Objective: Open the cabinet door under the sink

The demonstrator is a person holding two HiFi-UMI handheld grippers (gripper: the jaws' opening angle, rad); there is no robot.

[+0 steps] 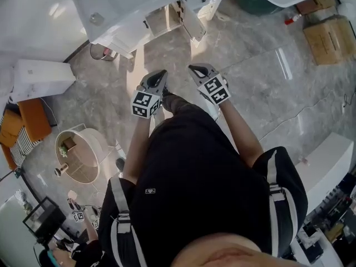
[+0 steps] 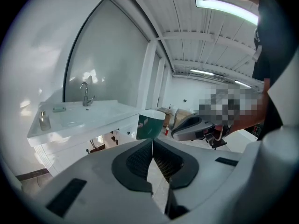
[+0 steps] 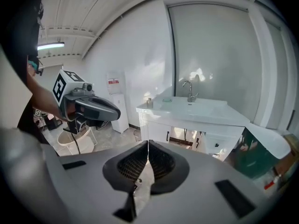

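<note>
The white sink vanity (image 1: 119, 15) stands a few steps ahead of me, with a faucet (image 3: 189, 90) on top. Its middle cabinet opening (image 3: 181, 137) shows a lit inside, and a white door (image 1: 193, 22) stands swung out beside it. Both grippers hang in the air in front of my body, well short of the vanity. My left gripper (image 1: 160, 73) has its jaws pressed together with nothing between them, also seen in its own view (image 2: 152, 142). My right gripper (image 1: 196, 68) is likewise shut and empty (image 3: 148, 143).
A green tub with a white rim (image 3: 254, 158) sits right of the vanity, cardboard boxes (image 1: 328, 38) beyond it. A white floor unit (image 1: 41, 77) and a round wooden basket (image 1: 80, 156) lie to the left. A soap bottle (image 2: 44, 120) stands on the counter. Grey marble floor (image 1: 267, 88) lies between.
</note>
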